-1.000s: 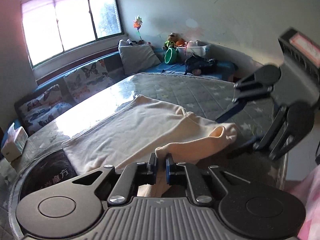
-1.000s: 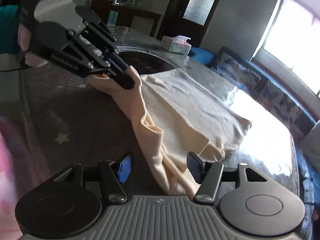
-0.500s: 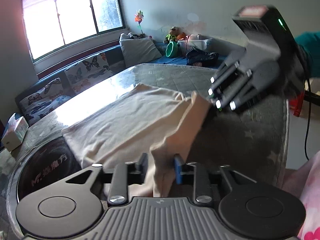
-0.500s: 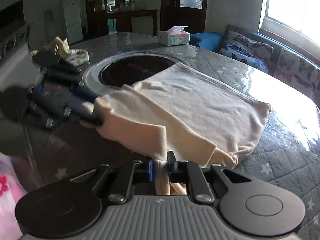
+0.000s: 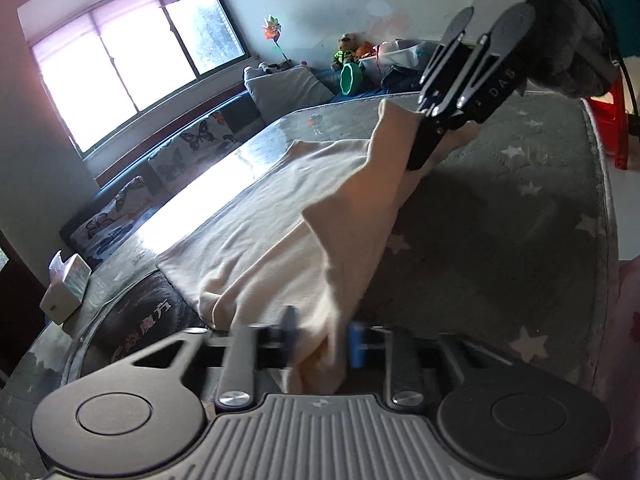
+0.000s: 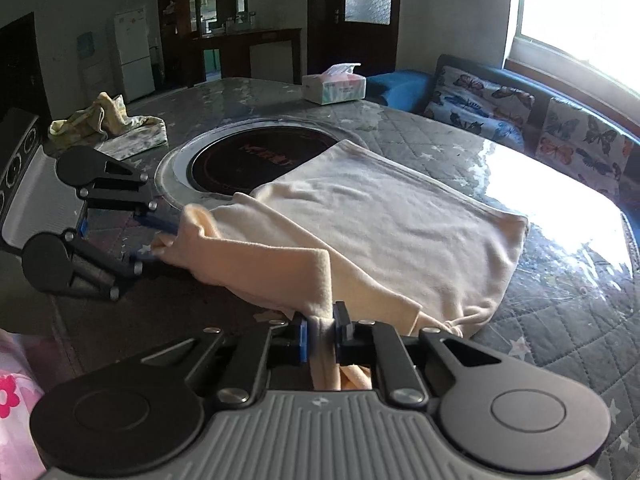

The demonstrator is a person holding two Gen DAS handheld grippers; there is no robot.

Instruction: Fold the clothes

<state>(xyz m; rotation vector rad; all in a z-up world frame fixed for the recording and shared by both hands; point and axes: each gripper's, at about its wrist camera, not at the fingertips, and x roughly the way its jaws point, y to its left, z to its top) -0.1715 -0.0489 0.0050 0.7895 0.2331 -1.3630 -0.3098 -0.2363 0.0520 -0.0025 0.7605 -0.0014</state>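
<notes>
1. Left wrist view: the left gripper [image 5: 320, 340] has its fingers set apart, with a hanging fold of the cream garment [image 5: 256, 236] in the gap between them. The fingers are blurred, so it cannot be told whether the pads bear on the cloth. Risk: if they do not, this end may drop out and the lifted edge would sag onto the quilted table [image 5: 500, 240].
2. Same view: the right gripper [image 5: 420, 152] is raised over the table's far side with cloth hanging from it. The near table rim curves close on the right; a pull that way could drag the garment off the edge.
3. Right wrist view: the right gripper [image 6: 322, 334] pinches a narrow bunch of the garment [image 6: 384, 224] between its blue pads. Most of the garment lies flat on the table [image 6: 560, 320], with its far corner on the round dark inset [image 6: 256, 160].
4. Same view: open table lies ahead and to the left. The tissue box [image 6: 334, 82] and the crumpled yellow cloth [image 6: 108, 124] stand well apart from the garment.
</notes>
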